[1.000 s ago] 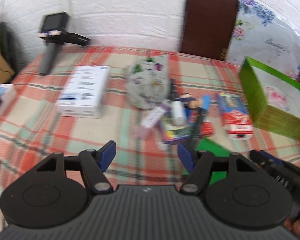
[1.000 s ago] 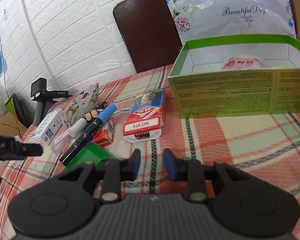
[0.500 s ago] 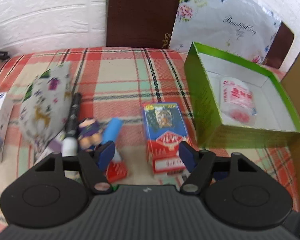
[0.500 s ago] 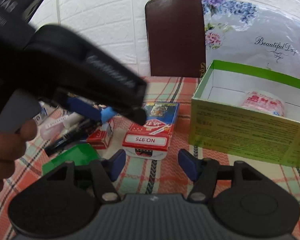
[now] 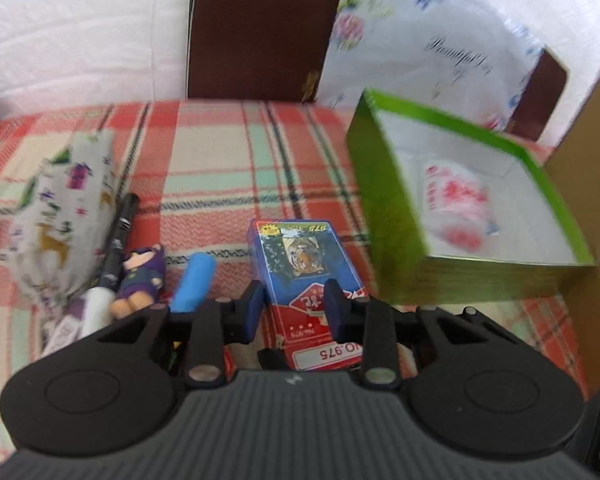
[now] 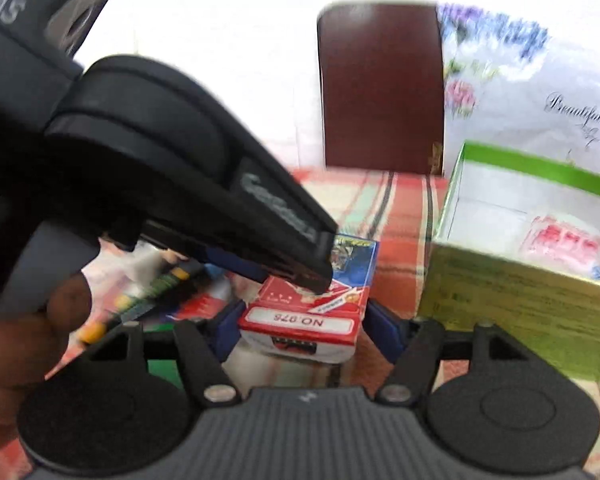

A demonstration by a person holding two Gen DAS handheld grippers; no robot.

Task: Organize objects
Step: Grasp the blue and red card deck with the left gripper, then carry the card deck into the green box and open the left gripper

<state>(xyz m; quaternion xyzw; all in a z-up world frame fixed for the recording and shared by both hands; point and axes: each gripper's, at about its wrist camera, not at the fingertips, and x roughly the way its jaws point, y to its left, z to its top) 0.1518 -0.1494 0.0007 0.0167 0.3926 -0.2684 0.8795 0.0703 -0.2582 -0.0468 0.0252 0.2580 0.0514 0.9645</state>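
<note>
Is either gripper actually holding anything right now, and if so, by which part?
Nothing is clearly held. The right gripper, open, straddles the near end of the card box; the left gripper, open, hovers over its top.

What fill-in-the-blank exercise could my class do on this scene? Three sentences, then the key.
1. The card box carries the picture of a ____.
2. The wrapped packet lies inside the ____ box.
3. The right gripper has its jaws on either side of the ____ box.

Missing words: tiger; green; card
</note>
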